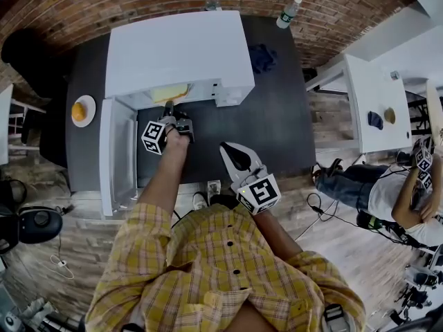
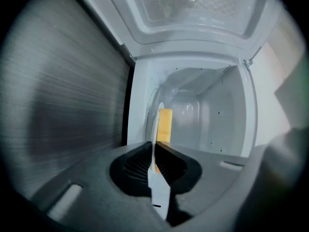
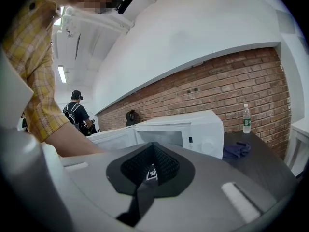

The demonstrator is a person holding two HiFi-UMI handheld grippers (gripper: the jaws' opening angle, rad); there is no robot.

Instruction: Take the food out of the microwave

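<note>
Now, microwave (image 1: 180, 50): white, upper centre of the head view, on the dark table (image 1: 277, 123). Its door (image 1: 114, 154) is swung wide toward frame left.
Left gripper (image 1: 168, 111): reaches into the cavity mouth. Jaws pinch the rim of the white plate (image 2: 155, 144), which shows edge-on in the left gripper view.
Right gripper (image 1: 225, 146): held back at frame centre, jaws pressed together on nothing.
Food (image 2: 165, 123): yellow piece on that plate, still inside the cavity.
Progress: door open and plate gripped. By my reading, drawing it out and setting it down are left.
Surroundings: blue cloth (image 1: 263, 57) right of the microwave, orange (image 1: 78, 111) on a small plate (image 1: 88, 101) at far left, water bottle (image 1: 289, 11) at upper right.
Obstruction: nothing seen in the opening. The open door crowds the left side.
</note>
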